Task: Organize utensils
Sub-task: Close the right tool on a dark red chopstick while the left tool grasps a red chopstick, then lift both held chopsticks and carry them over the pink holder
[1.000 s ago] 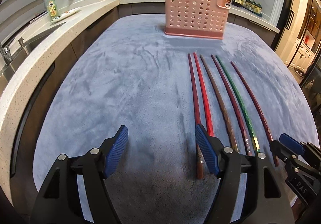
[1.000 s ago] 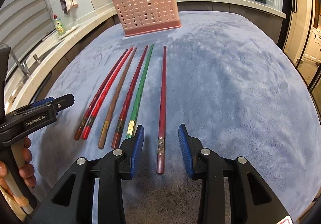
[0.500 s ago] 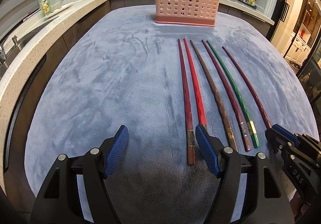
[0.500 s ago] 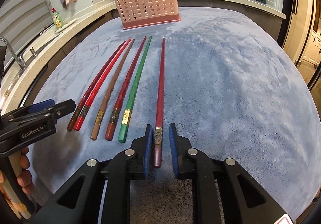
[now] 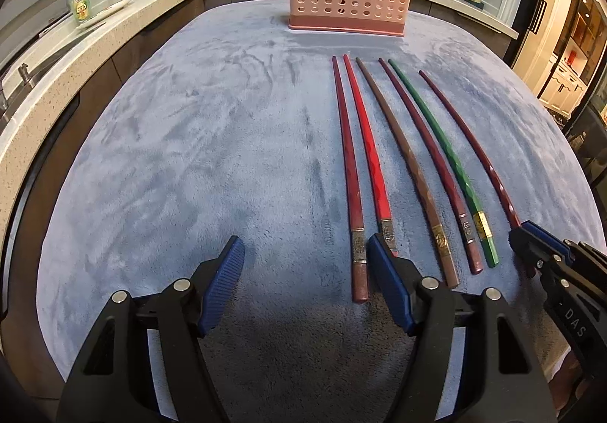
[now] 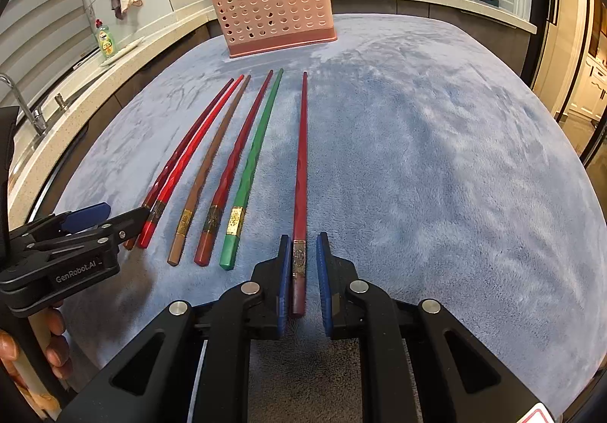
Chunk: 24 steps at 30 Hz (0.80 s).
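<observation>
While my left gripper [image 5: 305,284] hangs wide apart beside the leftmost dark-red wooden chopstick [image 5: 351,187], my right gripper [image 6: 299,280] brackets the rightmost maroon chopstick's [image 6: 301,172] handle near the blue plush mat's [image 6: 436,157] near edge, pads not visibly clamped. Next: close, lift toward perforated pink plastic holder [image 6: 271,11] at far edge.

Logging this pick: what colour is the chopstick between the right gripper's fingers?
Dark red chopstick with a gold patterned band near its butt end; clearest in the right wrist view.

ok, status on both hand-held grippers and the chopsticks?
Left hand-held gripper open, straddling leftmost dark red chopstick. Right hand-held gripper nearly closed around rightmost chopstick, small gaps showing. Pink utensil basket path unobstructed.
</observation>
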Each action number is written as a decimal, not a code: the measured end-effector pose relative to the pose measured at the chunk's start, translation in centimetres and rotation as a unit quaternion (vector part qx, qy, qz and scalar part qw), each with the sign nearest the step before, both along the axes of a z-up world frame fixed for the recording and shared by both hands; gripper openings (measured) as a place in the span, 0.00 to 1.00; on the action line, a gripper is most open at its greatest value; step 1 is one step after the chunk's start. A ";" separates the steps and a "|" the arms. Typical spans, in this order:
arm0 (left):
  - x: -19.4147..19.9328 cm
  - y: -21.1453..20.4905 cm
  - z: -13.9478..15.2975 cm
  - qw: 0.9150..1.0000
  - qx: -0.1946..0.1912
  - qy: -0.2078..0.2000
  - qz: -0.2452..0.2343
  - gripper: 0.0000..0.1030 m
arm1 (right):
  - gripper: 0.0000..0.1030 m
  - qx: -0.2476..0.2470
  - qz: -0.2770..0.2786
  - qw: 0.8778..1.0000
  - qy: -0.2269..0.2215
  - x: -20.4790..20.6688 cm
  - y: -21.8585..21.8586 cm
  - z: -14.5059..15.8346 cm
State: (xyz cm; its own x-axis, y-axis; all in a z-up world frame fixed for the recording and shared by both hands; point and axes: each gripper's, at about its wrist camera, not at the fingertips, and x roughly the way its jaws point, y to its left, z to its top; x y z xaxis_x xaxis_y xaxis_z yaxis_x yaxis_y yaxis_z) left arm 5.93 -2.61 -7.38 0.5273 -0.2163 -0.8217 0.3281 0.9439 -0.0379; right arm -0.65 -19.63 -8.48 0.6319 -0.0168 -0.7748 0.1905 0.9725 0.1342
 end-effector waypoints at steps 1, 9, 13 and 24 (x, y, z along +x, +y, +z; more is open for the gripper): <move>0.0 0.0 0.0 1.000 0.001 0.000 0.001 0.60 | 0.12 0.000 0.000 1.000 0.000 0.0 0.0 0.0; 0.2 0.3 0.1 1.000 -0.003 0.000 0.002 0.38 | 0.12 0.000 0.000 1.000 0.000 0.0 0.0 0.0; 0.2 0.4 0.1 1.000 -0.005 0.002 -0.003 0.22 | 0.12 0.000 0.000 1.000 0.000 -0.1 0.0 -0.1; 0.2 0.6 0.6 1.000 -0.013 0.007 -0.008 0.09 | 0.08 0.006 -0.003 1.000 0.000 -0.1 -0.1 0.3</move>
State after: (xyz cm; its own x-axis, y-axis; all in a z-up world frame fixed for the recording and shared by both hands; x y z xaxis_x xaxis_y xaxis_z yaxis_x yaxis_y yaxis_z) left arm 6.14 -1.99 -6.79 0.5118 -0.2467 -0.8229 0.3425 0.9371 -0.0678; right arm -0.75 -19.77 -8.18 0.6317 -0.0107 -0.7751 0.1954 0.9698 0.1459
